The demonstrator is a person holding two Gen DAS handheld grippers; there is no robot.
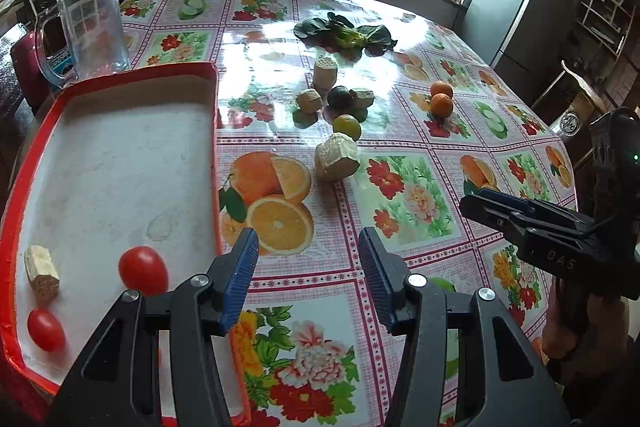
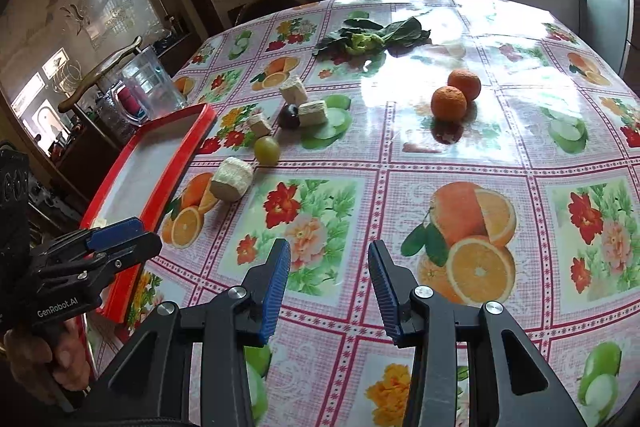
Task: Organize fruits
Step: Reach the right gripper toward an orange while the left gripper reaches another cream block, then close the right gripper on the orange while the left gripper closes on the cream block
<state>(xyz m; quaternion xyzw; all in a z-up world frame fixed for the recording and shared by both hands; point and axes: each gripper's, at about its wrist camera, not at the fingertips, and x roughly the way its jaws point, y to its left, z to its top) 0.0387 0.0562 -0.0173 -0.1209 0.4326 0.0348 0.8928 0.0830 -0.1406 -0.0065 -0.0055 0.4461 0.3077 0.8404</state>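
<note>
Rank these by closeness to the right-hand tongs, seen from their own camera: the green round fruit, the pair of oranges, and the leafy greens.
From the right tongs:
1. Green round fruit, ahead and to the left, near the red tray.
2. Pair of oranges, farther back, slightly right.
3. Leafy greens, farthest, toward the table's far edge.

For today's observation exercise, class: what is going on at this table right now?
A person holds a claw in each hand over a floral plastic tablecloth. The left claw and right claw are both open and empty. Two red cherry tomatoes and a pale cut chunk lie in the red-rimmed tray; two oranges, a green round fruit and more chunks remain outside.
</note>
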